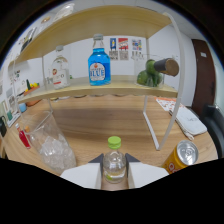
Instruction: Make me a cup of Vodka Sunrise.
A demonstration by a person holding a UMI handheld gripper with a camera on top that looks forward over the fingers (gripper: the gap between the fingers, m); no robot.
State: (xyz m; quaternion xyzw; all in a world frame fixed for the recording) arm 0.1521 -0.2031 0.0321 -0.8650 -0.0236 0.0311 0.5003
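A small clear bottle (114, 162) with a green cap (114, 142) is seen upright between the two white fingers of the tool (114, 172), and both fingers appear pressed against its sides, so the tool is judged to be clenched on it. The bottle is held low and vertical, likely so that nothing is spilled while it is carried. Whether its base rests on the counter (100, 125) cannot be told, since the bottom is hidden.

A clear glass (50, 142) holding what looks like ice is placed near the bottle, to one side of the fingers, probably so that pouring needs only a short move. An orange can (181, 156) lies tilted on the other side, within reach for a later step.

Beyond the fingers a wooden shelf (100, 90) on white legs is set across the counter, and the spare stock is kept there out of the working space: a clear bottle (60, 72), a blue bottle (99, 62), and a dark green bottle (157, 70) laid on its side. No liquid is visible in the glass, so mixing is judged to be at an early stage.
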